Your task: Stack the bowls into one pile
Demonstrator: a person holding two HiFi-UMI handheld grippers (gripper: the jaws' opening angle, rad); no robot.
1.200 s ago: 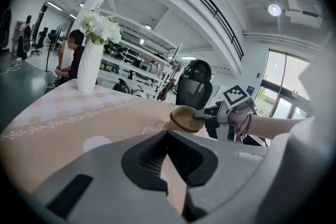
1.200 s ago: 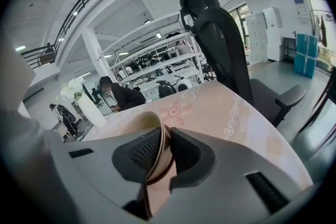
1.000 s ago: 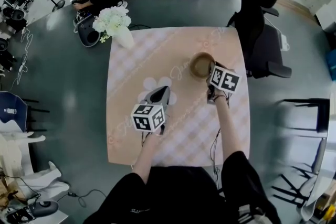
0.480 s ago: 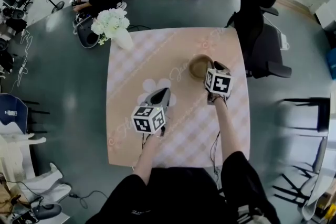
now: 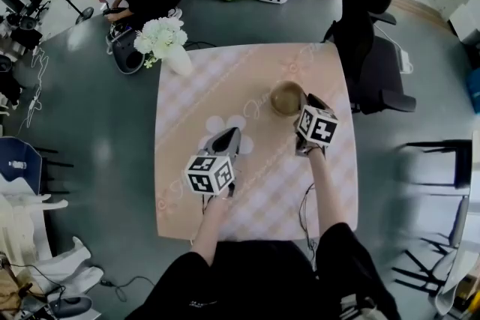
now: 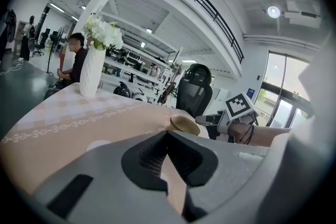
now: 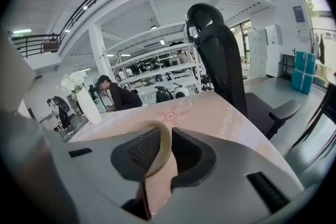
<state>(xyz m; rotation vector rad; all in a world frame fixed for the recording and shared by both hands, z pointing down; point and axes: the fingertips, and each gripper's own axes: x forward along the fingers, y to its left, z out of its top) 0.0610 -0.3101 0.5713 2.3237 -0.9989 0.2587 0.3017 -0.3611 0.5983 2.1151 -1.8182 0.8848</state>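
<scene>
From above, both forearms (image 5: 321, 187) reach over the table (image 5: 225, 79). The right gripper (image 5: 304, 103) tilts down onto the right rim of the bowls (image 5: 286, 97). The left gripper (image 5: 234, 133) is closed and empty in its own view, with the bowls ahead. The right gripper's view shows its jaws opening, the bowls' rim between them.

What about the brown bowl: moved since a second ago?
No. The brown bowl keeps its place against the white vase and the far edge of the table; only the whole view shifted slightly.

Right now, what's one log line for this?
left gripper: shut, empty | right gripper: jaws opening, rim of bowl stack between | bowl stack: on table
</scene>
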